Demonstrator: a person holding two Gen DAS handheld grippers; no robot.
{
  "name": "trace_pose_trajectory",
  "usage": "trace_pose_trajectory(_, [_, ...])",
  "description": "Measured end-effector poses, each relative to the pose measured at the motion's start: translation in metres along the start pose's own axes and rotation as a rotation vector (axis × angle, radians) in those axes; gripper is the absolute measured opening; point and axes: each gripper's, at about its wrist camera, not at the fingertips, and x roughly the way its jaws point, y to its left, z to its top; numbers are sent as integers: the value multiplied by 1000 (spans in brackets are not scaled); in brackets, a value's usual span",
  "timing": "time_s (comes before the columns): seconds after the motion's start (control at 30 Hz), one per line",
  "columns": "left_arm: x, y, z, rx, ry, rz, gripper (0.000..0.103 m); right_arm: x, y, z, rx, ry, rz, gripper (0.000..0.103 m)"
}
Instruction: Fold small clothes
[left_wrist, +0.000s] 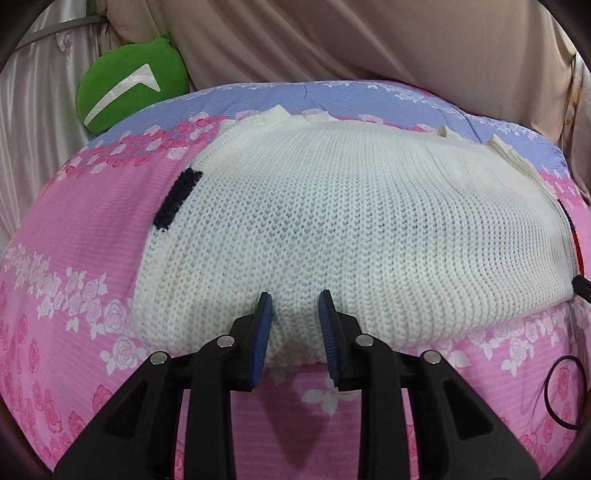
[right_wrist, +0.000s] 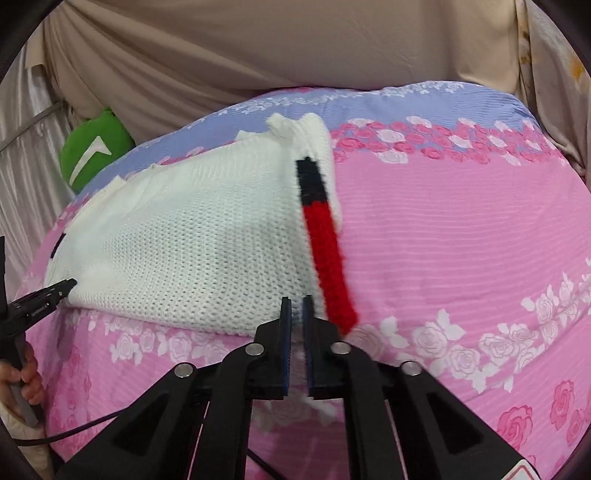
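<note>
A white knit sweater (left_wrist: 332, 229) lies flat on the pink floral bedsheet (left_wrist: 74, 236), with a dark navy patch (left_wrist: 177, 199) at its left edge. In the right wrist view the sweater (right_wrist: 192, 240) has a black and red stripe (right_wrist: 325, 251) along its right edge. My left gripper (left_wrist: 295, 299) is open, its blue pads straddling the sweater's near hem; it also shows in the right wrist view (right_wrist: 66, 286) at the sweater's left corner. My right gripper (right_wrist: 296, 302) has its jaws a narrow gap apart, empty, at the near hem beside the red stripe.
A green round cushion (left_wrist: 133, 85) sits at the back left against beige drapes (left_wrist: 369, 37). A lilac band (left_wrist: 369, 92) of the sheet runs behind the sweater. A black cable loop (left_wrist: 565, 391) lies at the right. The person's hand (right_wrist: 26, 373) holds the left gripper's handle.
</note>
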Motion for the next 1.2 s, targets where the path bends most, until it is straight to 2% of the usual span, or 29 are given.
trace_pose_trajectory(0.23, [-2, 1, -2, -9, -2, -5, 25, 5, -9, 9, 32, 0, 18, 13])
trace_pose_trajectory(0.3, [-8, 5, 0, -26, 0, -33, 26, 0, -8, 12, 31, -9, 23, 18])
trace_pose_trajectory(0.33, [-14, 12, 5, -49, -10, -63, 29, -3, -7, 16, 28, -20, 31, 22])
trace_pose_trajectory(0.37, [-19, 17, 11, -68, -29, -79, 33, -8, -6, 21, 27, -36, 38, 32])
trace_pose_trajectory(0.4, [-24, 23, 19, -83, -52, -84, 45, -14, -6, 31, 24, -60, 45, 43])
trace_pose_trajectory(0.43, [-29, 29, 30, -94, -79, -87, 53, -17, -6, 41, 21, -83, 52, 47])
trace_pose_trajectory(0.47, [-31, 36, 42, -104, -104, -83, 55, -19, -5, 54, 15, -107, 56, 51])
trace_pose_trajectory(0.57, [-25, 54, 85, -139, -159, -81, 68, -10, 1, 89, -21, -141, 54, 58])
trace_pose_trajectory(0.6, [-15, 60, 99, -159, -152, -87, 71, 0, 4, 102, -38, -140, 52, 60])
trace_pose_trajectory(0.7, [28, 73, 130, -208, -86, -164, 72, 35, 9, 132, -54, -94, 62, 60])
trace_pose_trajectory(0.77, [52, 71, 138, -226, -41, -208, 72, 60, 12, 148, -53, -56, 70, 60])
trace_pose_trajectory(0.8, [67, 69, 140, -235, -12, -211, 71, 74, 14, 155, -58, -35, 67, 60])
trace_pose_trajectory(0.87, [87, 62, 142, -220, 19, -232, 59, 97, 17, 165, -72, 2, 48, 60])
trace_pose_trajectory(0.9, [93, 59, 143, -209, 29, -230, 45, 111, 19, 168, -84, 30, 33, 57])
trace_pose_trajectory(0.93, [98, 56, 144, -196, 37, -227, 22, 120, 21, 169, -93, 53, 28, 49])
trace_pose_trajectory(0.97, [100, 54, 145, -188, 38, -220, 7, 127, 25, 171, -103, 71, 31, 12])
trace_pose_trajectory(1.0, [98, 53, 147, -184, 25, -204, 7, 122, 28, 172, -109, 51, 41, 8])
trace_pose_trajectory(1.13, [48, 63, 157, -184, -152, -199, 7, 51, 31, 180, -97, -207, 140, 7])
trace_pose_trajectory(1.17, [41, 67, 161, -189, -175, -192, 7, 43, 26, 182, -87, -240, 135, 7])
trace_pose_trajectory(1.2, [40, 70, 164, -191, -186, -176, 7, 48, 17, 185, -79, -230, 100, 7])
